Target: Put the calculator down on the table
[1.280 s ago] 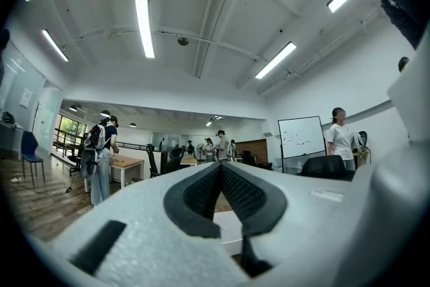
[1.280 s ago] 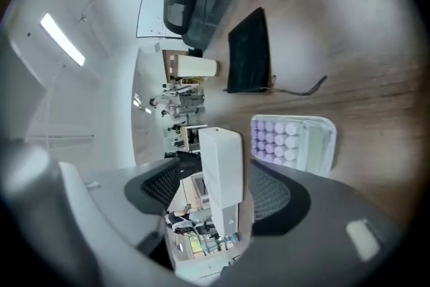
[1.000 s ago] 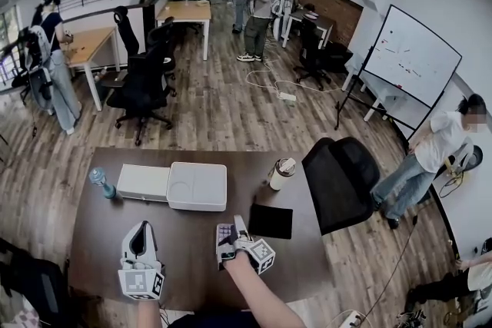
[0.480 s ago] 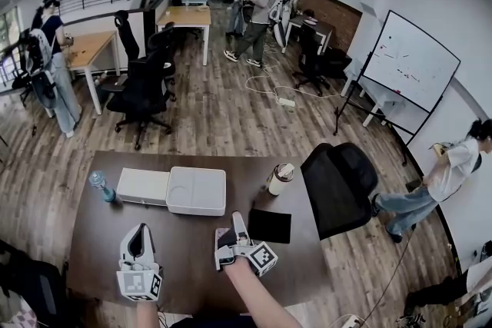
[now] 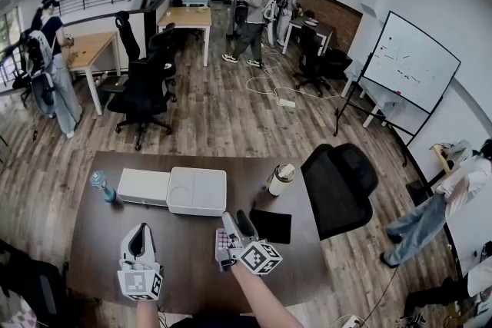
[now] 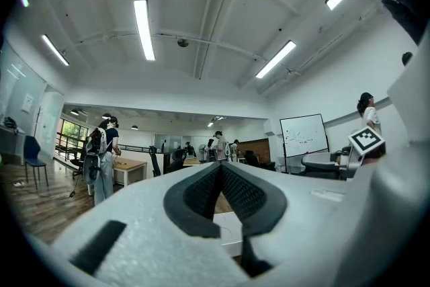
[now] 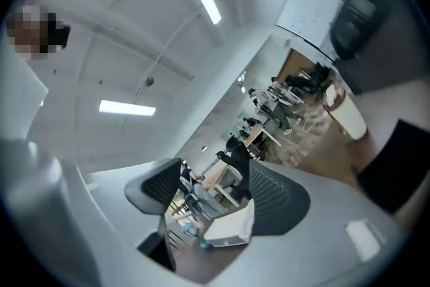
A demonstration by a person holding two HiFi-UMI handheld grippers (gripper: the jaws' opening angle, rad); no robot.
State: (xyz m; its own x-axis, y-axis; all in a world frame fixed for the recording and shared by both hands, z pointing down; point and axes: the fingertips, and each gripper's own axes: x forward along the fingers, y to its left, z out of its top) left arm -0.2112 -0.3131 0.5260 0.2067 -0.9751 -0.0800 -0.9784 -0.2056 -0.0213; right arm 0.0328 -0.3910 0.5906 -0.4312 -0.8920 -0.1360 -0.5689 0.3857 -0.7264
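Lying by parted right tongs (image 5: 237, 220): calculator (image 5: 221, 250).

calculator (image 5: 221, 249) partly hidden under the right gripper (image 5: 236, 217)

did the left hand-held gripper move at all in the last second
No. The left hand-held gripper rests at the same spot on the table, just as far below the white box.
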